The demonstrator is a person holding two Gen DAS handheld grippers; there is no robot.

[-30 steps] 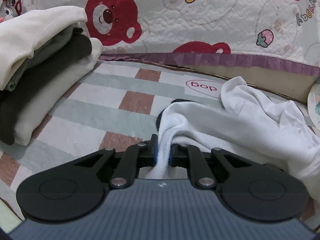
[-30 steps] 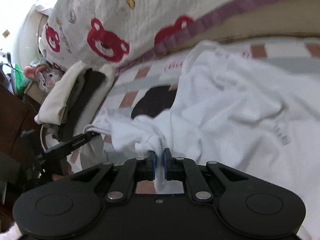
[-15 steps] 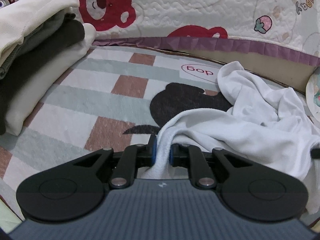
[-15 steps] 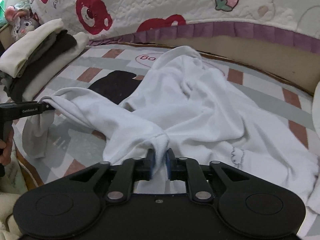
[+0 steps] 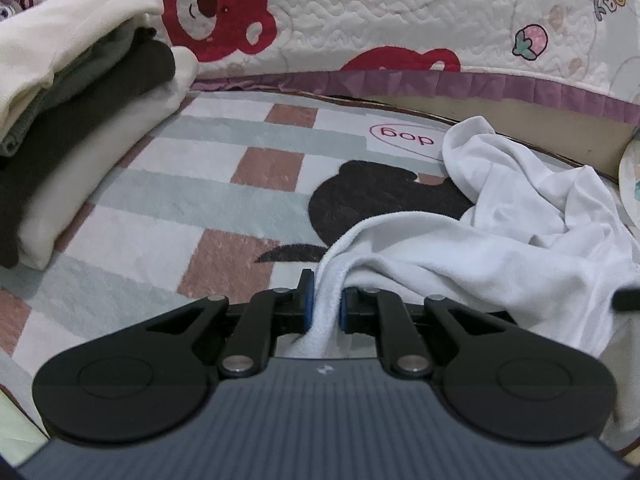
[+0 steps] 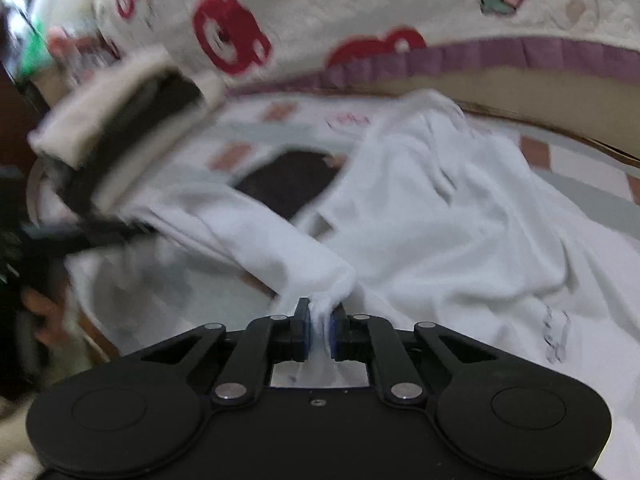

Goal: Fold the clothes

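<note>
- One white garment (image 5: 516,240) lies crumpled and unfolded on the checked rug (image 5: 168,216); it covers the right part of the rug and reaches the near edge.
- One stack of folded clothes (image 5: 76,112) sits at the rug's left side, well apart from the white garment; four layers are visible: cream on top, grey-green, dark brown, cream at the bottom.
- One quilt (image 5: 400,12) with red bear prints hangs behind the rug; one dark dog figure (image 5: 380,196) is printed on the rug, partly covered by the garment.
- Two grippers are in view, one per hand.
- Left gripper (image 5: 325,304): jaws nearly together, clamped on a rolled edge of the white garment; the fabric passes between the blue pads (image 5: 307,300) and hangs below them.
- Right gripper (image 6: 319,328): jaws closing, with a bunched fold of the same garment between the pads; the fabric rises from the fingertips toward the left; this view is blurred.
- In the right wrist view the left gripper's tip meets the garment's far end at left; contact detail cannot be told.
</note>
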